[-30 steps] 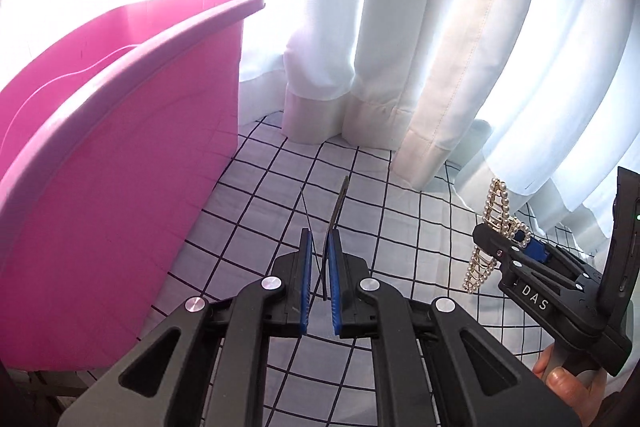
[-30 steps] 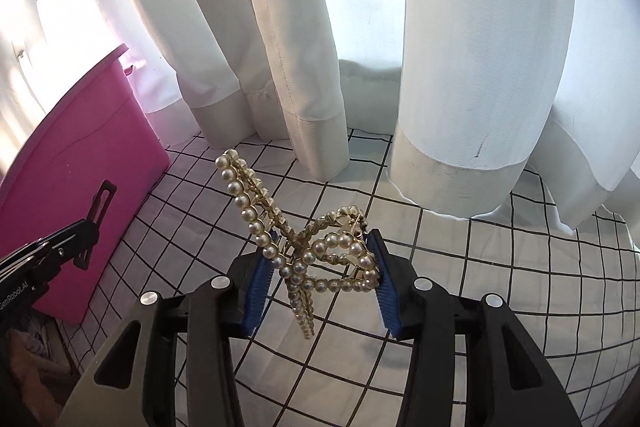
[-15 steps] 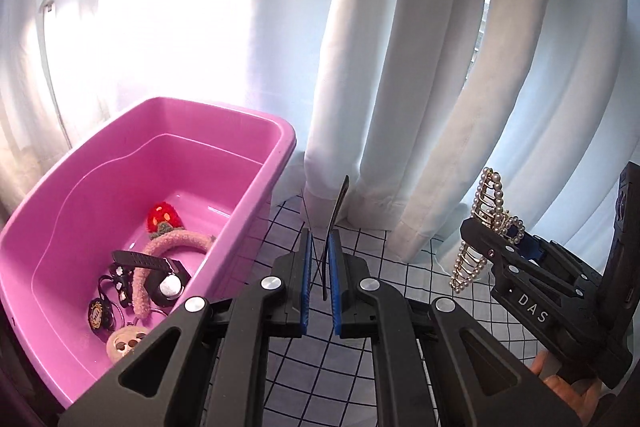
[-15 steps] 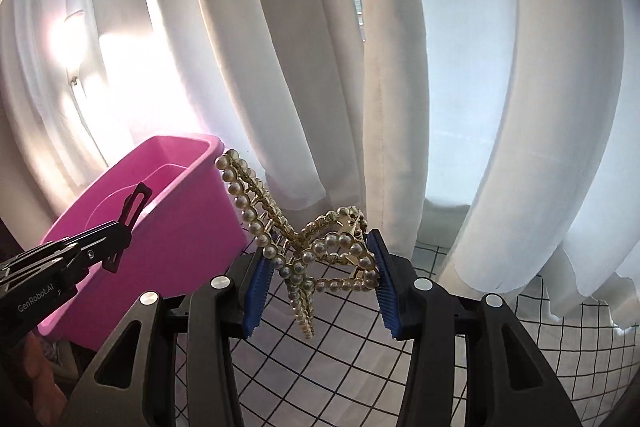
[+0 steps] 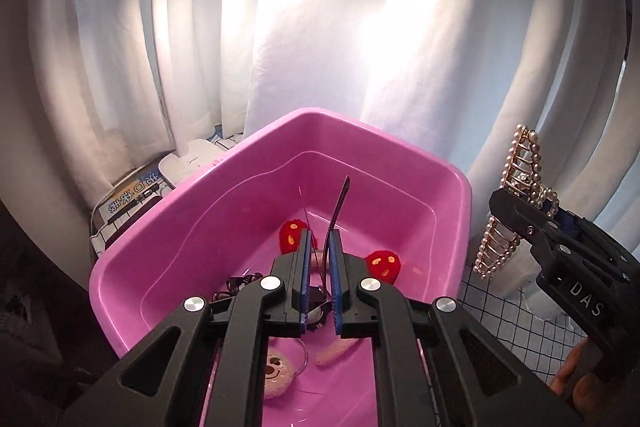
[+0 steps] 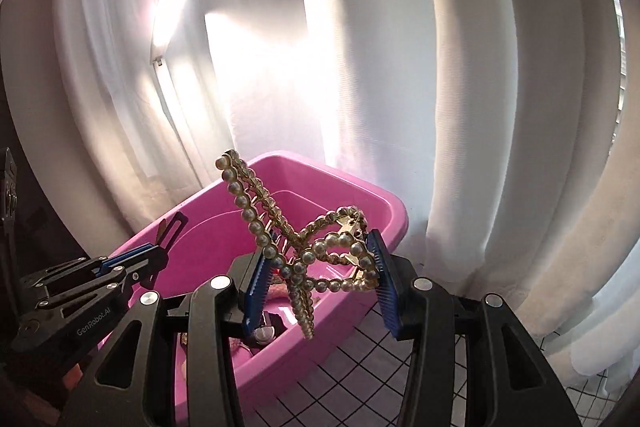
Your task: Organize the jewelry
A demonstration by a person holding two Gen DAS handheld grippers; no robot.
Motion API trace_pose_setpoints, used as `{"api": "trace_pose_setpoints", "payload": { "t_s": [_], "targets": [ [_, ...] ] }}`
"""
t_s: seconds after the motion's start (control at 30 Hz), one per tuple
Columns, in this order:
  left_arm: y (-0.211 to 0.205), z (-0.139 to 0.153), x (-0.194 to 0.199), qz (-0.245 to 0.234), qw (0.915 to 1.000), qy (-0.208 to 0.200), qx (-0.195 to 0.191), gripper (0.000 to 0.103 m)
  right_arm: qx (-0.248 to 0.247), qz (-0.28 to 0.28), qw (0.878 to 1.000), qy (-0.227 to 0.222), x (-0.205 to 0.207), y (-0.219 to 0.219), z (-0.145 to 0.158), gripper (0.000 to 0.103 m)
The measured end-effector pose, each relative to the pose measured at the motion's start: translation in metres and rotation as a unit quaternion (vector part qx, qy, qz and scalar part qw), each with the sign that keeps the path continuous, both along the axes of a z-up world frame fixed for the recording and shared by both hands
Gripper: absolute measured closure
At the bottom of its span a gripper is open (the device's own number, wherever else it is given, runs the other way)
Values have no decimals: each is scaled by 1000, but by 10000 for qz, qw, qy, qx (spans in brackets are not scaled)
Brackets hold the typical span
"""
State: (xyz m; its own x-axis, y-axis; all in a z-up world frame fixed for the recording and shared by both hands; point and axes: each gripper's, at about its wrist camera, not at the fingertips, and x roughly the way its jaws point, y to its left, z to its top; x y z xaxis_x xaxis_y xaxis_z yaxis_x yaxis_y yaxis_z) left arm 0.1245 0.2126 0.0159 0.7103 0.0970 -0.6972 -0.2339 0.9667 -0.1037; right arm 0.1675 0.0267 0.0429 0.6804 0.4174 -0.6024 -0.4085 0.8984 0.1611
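1. White curtains (image 5: 320, 67) filled the background behind everything.
2. The pink tub (image 5: 452, 187) stood on the grid-patterned cloth (image 6: 360, 379). It held two red plush pieces (image 5: 384, 264), a bear-face piece (image 5: 276, 373) and dark items too small to identify.
3. My left gripper (image 5: 320, 267) hung over the tub's interior, its blue pads nearly together, pinching a thin dark hairpin (image 5: 340, 203) that stood upright.
4. My right gripper (image 6: 320, 267) was positioned beside the tub's right wall, its pads clamped on a pearl-and-gold hair clip (image 6: 320, 251). One pearl arm rose up-left; another hung below the pads.
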Motion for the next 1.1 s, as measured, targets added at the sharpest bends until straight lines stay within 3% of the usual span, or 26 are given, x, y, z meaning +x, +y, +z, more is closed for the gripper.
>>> {"api": "trace_pose_setpoints", "payload": {
  "t_s": [0.4, 0.73, 0.77, 0.83, 0.87, 0.93, 1.1],
  "targets": [
    [65, -55, 8, 694, 9944, 769, -228, 94, -420, 605, 9950, 677, 43, 90, -41, 58],
    [76, -67, 10, 862, 9896, 1073, -420, 89, -643, 413, 9903, 1157, 65, 96, -66, 57],
    [77, -68, 10, 899, 9887, 1114, -437, 85, -701, 392, 9898, 1177, 66, 97, -66, 54],
    [77, -67, 9, 960, 9878, 1138, -445, 56, -725, 338, 9899, 1173, 68, 97, -63, 40],
    [76, -63, 8, 954, 9889, 1070, -398, 50, -665, 311, 9907, 1146, 68, 95, -60, 39],
    [72, -56, 5, 1026, 9898, 969, -186, 12, -620, 227, 9918, 1090, 68, 93, -54, 39],
    [64, -49, 5, 931, 9910, 965, -35, 10, -559, 152, 9917, 1152, 67, 87, -50, 38]
  ]
}}
